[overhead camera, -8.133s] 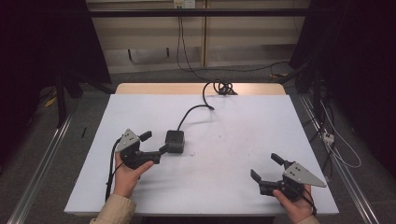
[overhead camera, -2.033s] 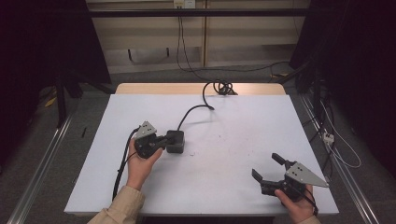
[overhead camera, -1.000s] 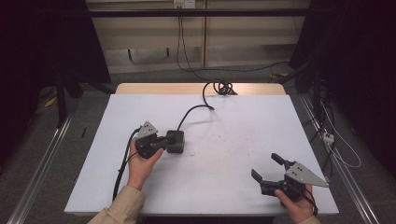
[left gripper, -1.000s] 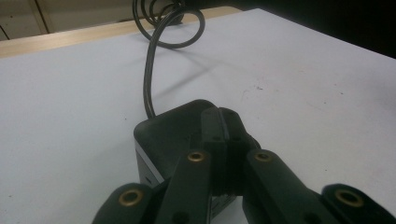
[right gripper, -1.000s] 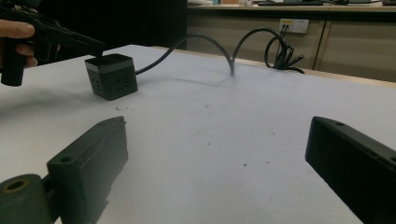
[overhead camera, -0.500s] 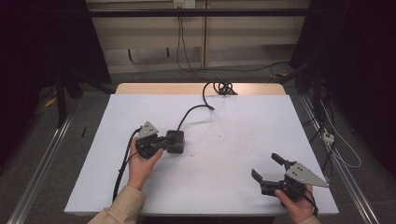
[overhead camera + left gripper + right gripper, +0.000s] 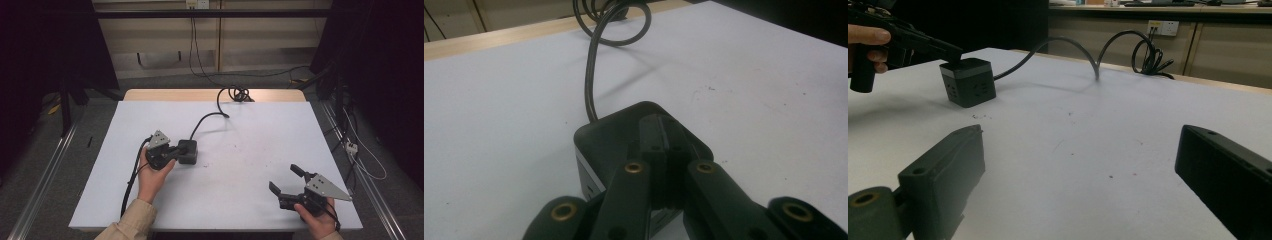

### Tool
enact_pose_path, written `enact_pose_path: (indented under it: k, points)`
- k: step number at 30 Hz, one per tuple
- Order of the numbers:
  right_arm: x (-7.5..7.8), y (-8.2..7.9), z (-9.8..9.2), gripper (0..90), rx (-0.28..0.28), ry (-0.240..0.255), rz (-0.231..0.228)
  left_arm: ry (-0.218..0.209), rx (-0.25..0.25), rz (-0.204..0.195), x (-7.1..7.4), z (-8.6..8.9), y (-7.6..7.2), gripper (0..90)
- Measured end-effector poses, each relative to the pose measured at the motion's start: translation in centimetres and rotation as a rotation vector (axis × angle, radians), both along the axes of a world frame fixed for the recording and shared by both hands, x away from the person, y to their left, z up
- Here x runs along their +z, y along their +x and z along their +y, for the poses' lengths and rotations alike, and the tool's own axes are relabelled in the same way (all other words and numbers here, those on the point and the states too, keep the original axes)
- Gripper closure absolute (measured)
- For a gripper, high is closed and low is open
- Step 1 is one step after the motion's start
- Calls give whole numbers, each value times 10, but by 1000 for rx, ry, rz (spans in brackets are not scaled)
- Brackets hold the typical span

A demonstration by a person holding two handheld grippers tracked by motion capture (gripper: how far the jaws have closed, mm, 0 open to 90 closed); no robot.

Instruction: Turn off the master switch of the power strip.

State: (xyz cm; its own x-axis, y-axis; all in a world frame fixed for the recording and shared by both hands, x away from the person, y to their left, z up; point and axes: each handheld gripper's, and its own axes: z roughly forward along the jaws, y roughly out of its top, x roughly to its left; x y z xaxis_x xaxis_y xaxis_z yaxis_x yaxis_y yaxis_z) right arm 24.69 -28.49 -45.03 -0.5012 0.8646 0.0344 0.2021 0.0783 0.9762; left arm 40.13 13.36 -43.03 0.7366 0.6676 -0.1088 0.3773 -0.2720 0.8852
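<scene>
On white table, left hand-held gripper jaws together (nothing between), tips resting atop black power cube.

Left black two-jaw tongs with grey three-cornered top plate held at left of middle, pointing right, jaws pressed together with no gap, tips resting on top of a dark cube-shaped block. Left hand wrapped round the grip from below, beige sleeve running to the near edge. Right black tongs held low at near right, pointing left, jaws spread wide, gripped by right hand.
</scene>
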Motion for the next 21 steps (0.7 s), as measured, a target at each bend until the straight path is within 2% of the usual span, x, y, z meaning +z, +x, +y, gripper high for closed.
enact_pose_path:
  k: [21]
  points:
    - [0,-1,1,51,-1,2,2,-10,16,17,0,-1,0,900]
